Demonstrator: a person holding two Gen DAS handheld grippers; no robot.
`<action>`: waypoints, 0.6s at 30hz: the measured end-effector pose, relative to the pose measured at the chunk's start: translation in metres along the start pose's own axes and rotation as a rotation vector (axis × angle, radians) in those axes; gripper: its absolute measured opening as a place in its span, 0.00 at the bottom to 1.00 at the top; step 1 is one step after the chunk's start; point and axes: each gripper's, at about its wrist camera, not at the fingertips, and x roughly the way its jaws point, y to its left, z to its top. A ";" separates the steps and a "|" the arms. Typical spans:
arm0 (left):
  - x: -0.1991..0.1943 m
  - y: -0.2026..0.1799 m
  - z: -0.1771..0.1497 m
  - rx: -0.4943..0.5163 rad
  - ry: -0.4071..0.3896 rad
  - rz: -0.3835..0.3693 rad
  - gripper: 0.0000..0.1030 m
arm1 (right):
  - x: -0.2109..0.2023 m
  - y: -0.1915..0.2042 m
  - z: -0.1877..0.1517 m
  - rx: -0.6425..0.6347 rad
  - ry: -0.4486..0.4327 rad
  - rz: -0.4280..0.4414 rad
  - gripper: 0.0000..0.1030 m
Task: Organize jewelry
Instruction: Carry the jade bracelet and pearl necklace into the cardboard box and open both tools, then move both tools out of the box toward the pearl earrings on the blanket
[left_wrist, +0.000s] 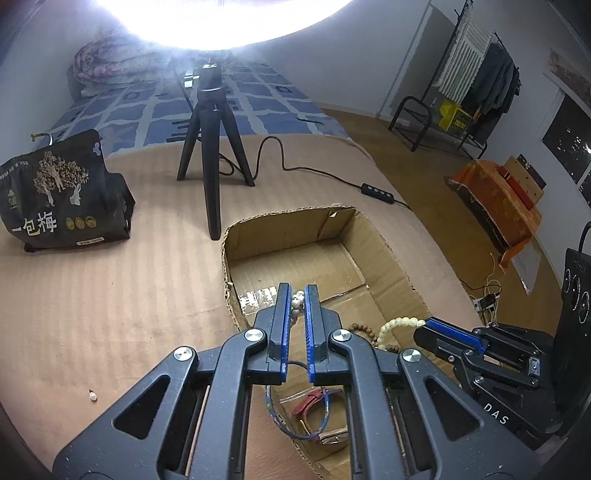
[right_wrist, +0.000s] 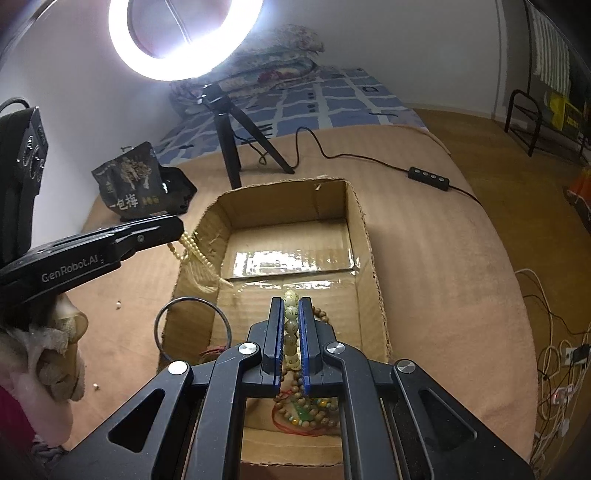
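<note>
An open cardboard box (left_wrist: 388, 254) (right_wrist: 356, 214) sits on the tan bedcover. My left gripper (left_wrist: 298, 293) is shut on a pearl strand (left_wrist: 297, 304) above the box's left wall; in the right wrist view the strand (right_wrist: 192, 247) hangs from it (right_wrist: 177, 230) over that wall. My right gripper (right_wrist: 291, 304) is shut on a pale green bead bracelet (right_wrist: 291, 325) above the box's near end; it shows in the left wrist view (left_wrist: 424, 328) with the beads (left_wrist: 397, 325). Brown wooden beads (right_wrist: 321, 317), a red strap (left_wrist: 308, 402) and a blue bangle (left_wrist: 280, 417) lie in the box.
A ring light on a black tripod (left_wrist: 212, 147) (right_wrist: 229, 147) stands behind the box, its cable and switch (left_wrist: 376, 191) to the right. A black snack bag (left_wrist: 62, 195) is at the left. A loose pearl (left_wrist: 92, 397) lies on the cover. A metal ring (right_wrist: 194, 325) hangs at the box's near left corner.
</note>
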 end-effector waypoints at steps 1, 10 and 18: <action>0.000 0.000 0.000 -0.001 0.005 -0.004 0.04 | 0.001 0.000 0.000 0.000 0.003 -0.002 0.06; -0.003 0.002 -0.002 0.014 0.002 0.004 0.23 | 0.002 0.005 -0.001 -0.017 0.008 -0.029 0.47; -0.008 0.004 -0.003 0.013 -0.004 0.007 0.31 | 0.001 0.006 -0.002 -0.016 0.004 -0.056 0.55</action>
